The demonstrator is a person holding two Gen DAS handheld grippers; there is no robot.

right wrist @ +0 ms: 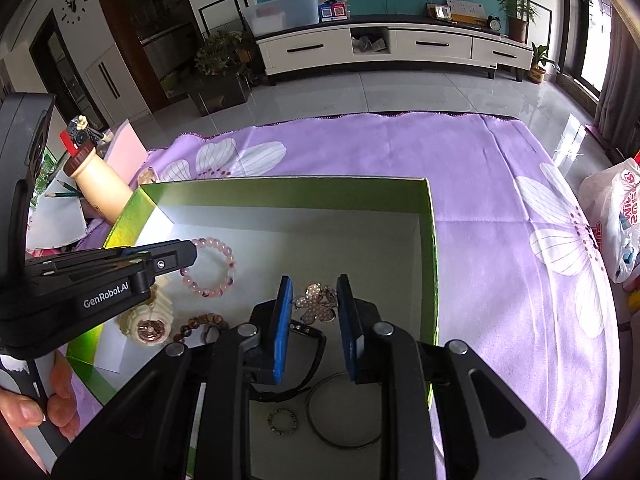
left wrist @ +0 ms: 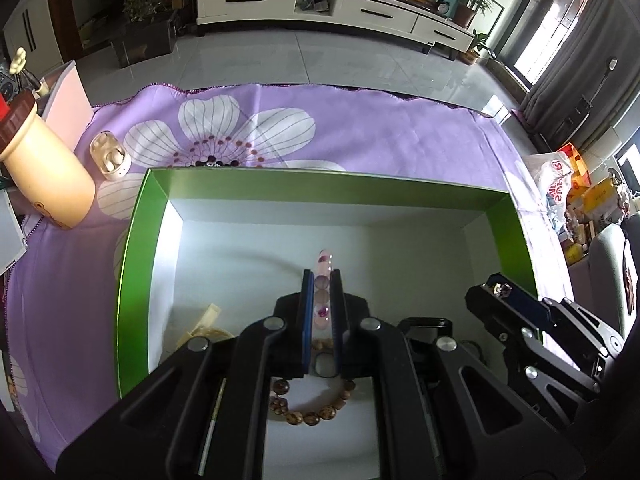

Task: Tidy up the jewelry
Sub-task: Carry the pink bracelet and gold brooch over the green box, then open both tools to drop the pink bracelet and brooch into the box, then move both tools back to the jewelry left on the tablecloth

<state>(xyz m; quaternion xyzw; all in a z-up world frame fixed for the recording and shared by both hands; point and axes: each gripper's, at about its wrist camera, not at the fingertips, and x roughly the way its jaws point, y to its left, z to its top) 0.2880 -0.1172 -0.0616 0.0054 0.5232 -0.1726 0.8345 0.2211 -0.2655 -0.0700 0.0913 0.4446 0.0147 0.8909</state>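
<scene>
Over the green-walled cardboard box (right wrist: 430, 240) we note the left gripper (left wrist: 322, 280) clamped on a pink glass-bead bracelet (right wrist: 212, 266) — the right gripper (right wrist: 314, 300) pinching a pearl-studded flower brooch (right wrist: 316, 306).

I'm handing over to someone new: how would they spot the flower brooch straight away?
Find the green box on the purple flowered cloth. Inside, toward its right wall, the right gripper holds the brooch between its jaws, above a dark bangle and a small ring on the floor. It is the only flower-shaped piece, pale and studded; the rest are rings or bead loops.
</scene>
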